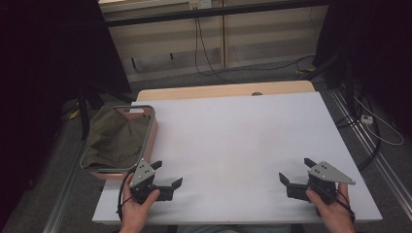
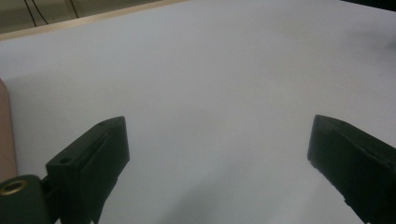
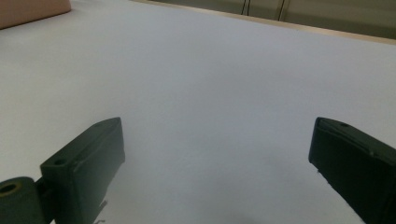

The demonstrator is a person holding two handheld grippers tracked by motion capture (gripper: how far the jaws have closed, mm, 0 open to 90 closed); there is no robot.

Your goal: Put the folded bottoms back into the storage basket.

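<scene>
Currently one pink basket (image 1: 151, 138) holding olive cloth (image 1: 116, 138) is sitting at the counter's (image 1: 233, 141) nine o'clock edge. Two grippers are resting near six o'clock: the left gripper (image 1: 169, 174), just beside the basket, and the right gripper (image 1: 295, 171), both with fingers spread wide, gripping nothing.

Table layout, seen from above
Basket (image 1: 151, 127) holding cloth (image 1: 116, 138) sits on the table (image 1: 233, 141) at nine o'clock; left gripper (image 1: 167, 175) at seven, just beside it; right gripper (image 1: 295, 171) at five.
</scene>
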